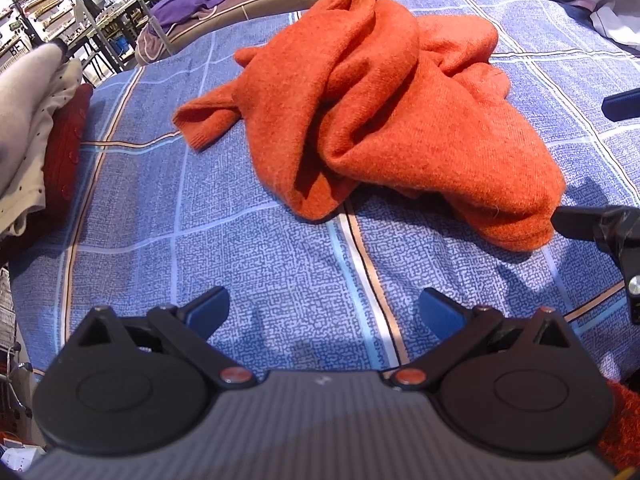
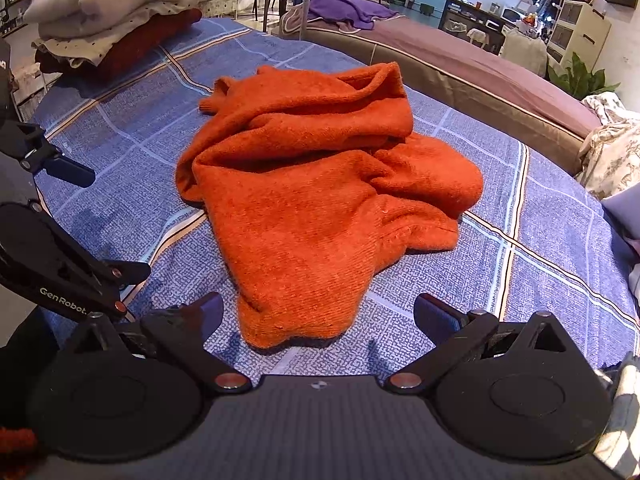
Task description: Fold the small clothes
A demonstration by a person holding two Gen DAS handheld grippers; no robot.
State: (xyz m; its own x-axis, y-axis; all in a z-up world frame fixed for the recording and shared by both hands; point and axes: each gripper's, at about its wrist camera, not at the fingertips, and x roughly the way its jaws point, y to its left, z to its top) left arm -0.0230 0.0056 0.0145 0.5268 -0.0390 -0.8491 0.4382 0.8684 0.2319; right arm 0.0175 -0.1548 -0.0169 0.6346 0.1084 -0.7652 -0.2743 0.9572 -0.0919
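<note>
Item: orange knit sweater [image 2: 320, 196], crumpled in a heap mid-bedspread [image 1: 224, 216], one cuffed sleeve trailing left, a stack of folded clothes [image 2: 112, 20] at the far left. Risk, as judged: layers lie bunched over one another, so a pinch at the near hem may catch several thicknesses or only loose knit, dragging the whole heap instead of spreading it. Pose: left gripper [image 1: 324, 312] and right gripper [image 2: 318, 316] both hover low at the near side, jaws spread wide and empty, the right nearly at the hem.

bright, sharp views with strong fisheye bending at the edges and soft shadows on the bedspread [image 1: 248, 240]
</note>
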